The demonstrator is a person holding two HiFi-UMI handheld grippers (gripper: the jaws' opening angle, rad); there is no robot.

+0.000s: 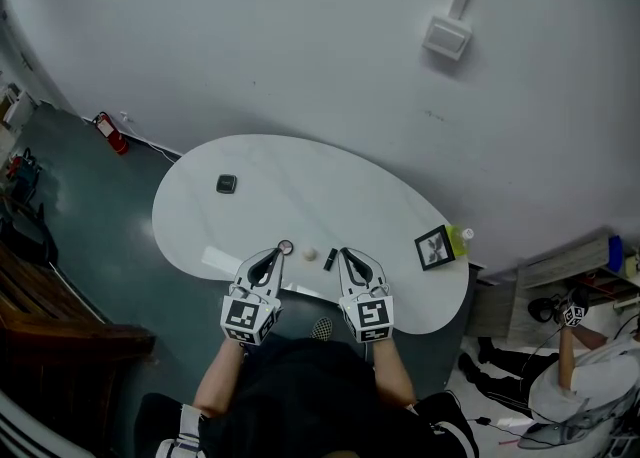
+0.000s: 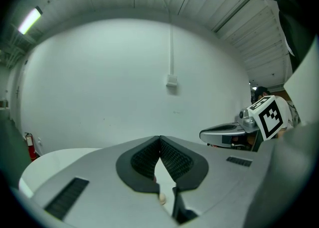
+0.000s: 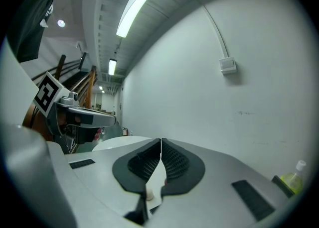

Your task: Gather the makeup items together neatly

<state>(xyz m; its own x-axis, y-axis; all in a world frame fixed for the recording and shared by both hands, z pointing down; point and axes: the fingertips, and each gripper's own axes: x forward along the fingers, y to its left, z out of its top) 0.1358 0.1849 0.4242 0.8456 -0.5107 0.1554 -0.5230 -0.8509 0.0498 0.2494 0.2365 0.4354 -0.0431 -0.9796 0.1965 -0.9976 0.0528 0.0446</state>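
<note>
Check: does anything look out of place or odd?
A small black case lies alone on the table's left side, far from the cream ball and black stick near the front edge. Nothing looks spilled or damaged.

Makeup bits on white table (image 1: 380, 196), 3 grouped, 1 apart.
Small round item (image 1: 286, 246), cream ball (image 1: 309, 254), black tube (image 1: 330, 259) in close row nr front edge; black square case (image 1: 227, 184) flat, well off to left.
</note>
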